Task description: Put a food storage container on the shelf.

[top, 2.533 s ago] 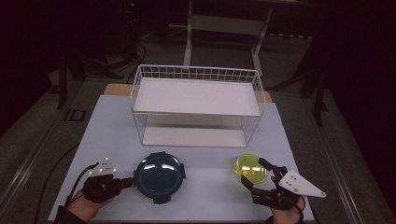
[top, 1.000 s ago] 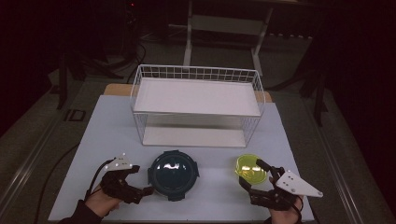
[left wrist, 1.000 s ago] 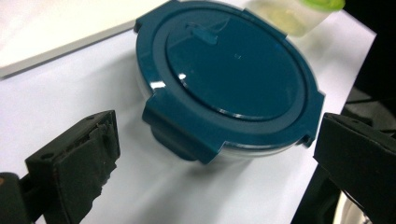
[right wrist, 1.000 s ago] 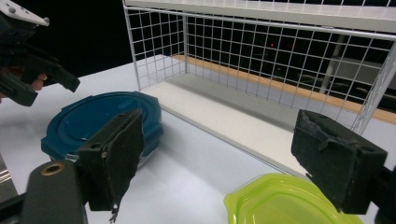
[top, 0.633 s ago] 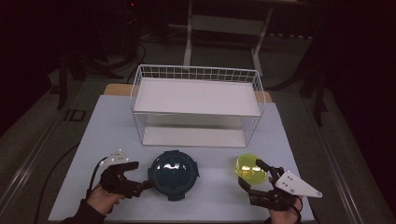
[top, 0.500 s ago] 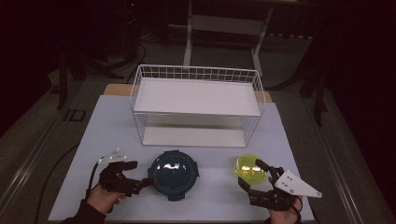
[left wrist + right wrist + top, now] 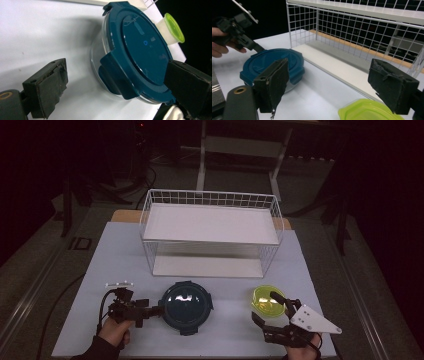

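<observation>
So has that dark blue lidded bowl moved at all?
Yes. The blue bowl slid right, from under the wire rack's left end toward its middle.

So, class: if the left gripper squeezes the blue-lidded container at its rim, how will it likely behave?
The blue-lidded container looks rigid, with a hard lid and clear walls, so it should hold its shape. Its low, wide form suggests it won't tip. The glossy lid may slip between the left gripper jaws, which stand open around it.

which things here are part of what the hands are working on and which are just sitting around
In use: left gripper, open around the blue-lidded container; right gripper, open beside the green-lidded container.
Lying about: white wire rack, table.
</observation>
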A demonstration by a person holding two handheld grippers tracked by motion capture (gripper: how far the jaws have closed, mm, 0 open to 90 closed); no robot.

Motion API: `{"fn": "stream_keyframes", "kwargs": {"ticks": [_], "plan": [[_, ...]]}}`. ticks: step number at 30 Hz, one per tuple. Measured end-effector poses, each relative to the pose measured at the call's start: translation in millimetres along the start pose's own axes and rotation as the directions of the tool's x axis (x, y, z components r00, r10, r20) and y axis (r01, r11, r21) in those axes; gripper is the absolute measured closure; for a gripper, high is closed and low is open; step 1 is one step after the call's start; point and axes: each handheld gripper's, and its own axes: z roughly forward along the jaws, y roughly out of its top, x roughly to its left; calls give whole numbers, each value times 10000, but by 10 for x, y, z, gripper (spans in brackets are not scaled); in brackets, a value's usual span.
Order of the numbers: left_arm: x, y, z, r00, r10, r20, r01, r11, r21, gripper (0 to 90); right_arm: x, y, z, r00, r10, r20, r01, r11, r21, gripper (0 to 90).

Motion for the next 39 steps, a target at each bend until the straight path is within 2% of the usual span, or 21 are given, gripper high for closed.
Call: {"fn": "stream_keyframes", "kwargs": {"ticks": [2,5,6,10,12,13,14,16,18,19,20,22,25,28,29,30,31,32,36,39], "plan": [[30,-4,13,9987,-511,-80,512,9987,83,88,9,3,7,10000,8,-21,-8,10000,11,167],[78,-13,31,9950,-967,245,961,9951,252,132,11,-6,25,10000,10,-96,-8,9999,150,166],[105,-17,43,9916,-1233,398,1221,9920,318,143,9,-8,29,9999,-16,-134,18,9998,189,166],[152,-25,92,9804,-1774,855,1729,9832,581,211,21,-7,37,9997,-257,-47,257,9996,118,160],[159,-27,103,9788,-1821,934,1767,9822,632,277,24,-2,39,9993,-360,-15,360,9993,123,160],[165,-30,132,9767,-1923,957,1848,9794,815,312,27,-3,41,9992,-390,-10,390,9992,121,160],[172,-32,143,9714,-2074,1155,1983,9764,854,334,29,-3,46,9993,-368,-36,368,9991,198,160],[178,-25,141,9666,-2124,1434,2007,9753,918,391,29,-7,56,9993,-377,-44,378,9989,280,160],[177,-20,136,9652,-2113,1539,1986,9756,941,475,33,-10,72,9997,-223,-132,229,9987,450,146],[162,-11,130,9666,-2092,1482,1962,9757,976,480,37,-14,84,9998,-86,-154,94,9986,529,138],[168,-11,129,9633,-2217,1512,2085,9731,982,487,38,-15,90,9997,28,-227,-15,9984,564,135],[168,-4,124,9644,-2176,1504,2039,9737,1015,496,41,-10,104,9986,333,-400,-307,9975,641,126],[167,2,121,9655,-2131,1496,1984,9742,1075,500,79,11,153,9986,369,-384,-333,9953,913,104],[137,9,109,9703,-1880,1520,1739,9795,1014,510,126,23,224,9959,687,-582,-610,9903,1248,103],[115,15,103,9739,-1710,1491,1575,9826,983,518,139,21,253,9937,837,-750,-728,9879,1369,104],[68,26,89,9803,-1345,1449,1212,9879,972,520,146,18,279,9916,937,-890,-799,9858,1475,104],[45,30,85,9815,-1267,1435,1137,9890,950,528,164,11,342,9866,1201,-1106,-990,9787,1797,106],[20,34,77,9844,-1088,1384,961,9908,954,531,171,7,373,9841,1312,-1201,-1070,9761,1893,112],[-25,20,54,9886,-712,1324,588,9937,953,535,195,-8,539,9616,2208,-1631,-1753,9511,2544,142],[-23,0,44,9887,-574,1383,452,9950,895,536,202,-30,689,9380,2911,-1880,-2240,9233,3122,164]]}}
